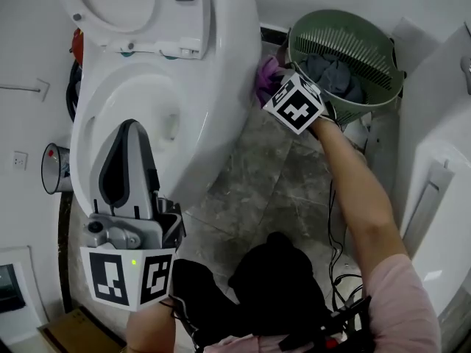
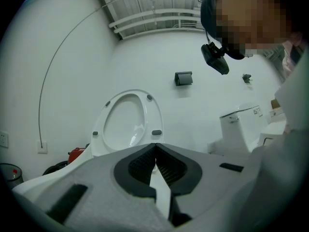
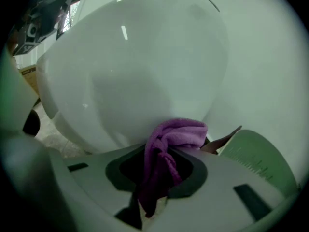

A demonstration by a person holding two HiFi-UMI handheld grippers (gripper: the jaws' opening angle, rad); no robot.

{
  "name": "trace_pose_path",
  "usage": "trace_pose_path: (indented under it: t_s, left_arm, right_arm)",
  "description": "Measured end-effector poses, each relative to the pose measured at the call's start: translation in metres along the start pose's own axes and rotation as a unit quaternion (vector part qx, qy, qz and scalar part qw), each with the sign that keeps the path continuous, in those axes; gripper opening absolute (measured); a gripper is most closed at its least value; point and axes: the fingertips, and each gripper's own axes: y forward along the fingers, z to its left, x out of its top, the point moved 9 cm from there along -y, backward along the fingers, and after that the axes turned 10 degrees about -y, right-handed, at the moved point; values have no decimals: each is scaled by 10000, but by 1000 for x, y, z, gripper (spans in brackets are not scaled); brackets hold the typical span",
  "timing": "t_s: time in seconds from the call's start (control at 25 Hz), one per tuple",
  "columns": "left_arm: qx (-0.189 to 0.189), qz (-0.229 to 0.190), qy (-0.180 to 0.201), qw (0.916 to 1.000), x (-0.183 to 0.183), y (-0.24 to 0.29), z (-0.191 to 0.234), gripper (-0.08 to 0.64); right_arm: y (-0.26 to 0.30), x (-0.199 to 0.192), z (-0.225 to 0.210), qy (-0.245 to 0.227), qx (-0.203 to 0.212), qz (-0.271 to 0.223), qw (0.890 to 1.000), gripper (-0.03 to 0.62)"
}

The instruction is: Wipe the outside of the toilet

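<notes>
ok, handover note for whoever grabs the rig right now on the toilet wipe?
Left gripper: shut, empty, held over the open bowl.
Right gripper: shut on the purple cloth, which looks to be against the toilet's outer side, low down, beside the green basket.
Done: cloth gripped and at the outer shell. How much is wiped cannot be told.
Left: probably run the cloth over the rest of the outside, front and far side included.
</notes>
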Motion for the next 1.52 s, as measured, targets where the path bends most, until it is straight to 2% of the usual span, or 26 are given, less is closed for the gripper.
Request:
trace_pose_path:
  t_s: [0.2,0.32,0.56,0.76,1.52]
  left_arm:
    - [87,71,2,9999,-8,8,7,8]
    - [129,81,-19,9999,-11,11,9,8]
    - [122,150,-57,9998,-18,12,10,8]
    - [120,163,-106,9997,-19,7,12,8]
    - [124,94,-172,9997,-17,-24,17,8]
  right_arm:
    - [18,-8,-3,278,-13,-154,9995,101]
    - [21,-10,-5,262,-41,-163,9995,100]
    - [19,-2,-2,-315,86,85,9994,97]
    - [15,3,5,-620,241,201,9976,95]
    - [-5,18,44,-796,537,360,9947,94]
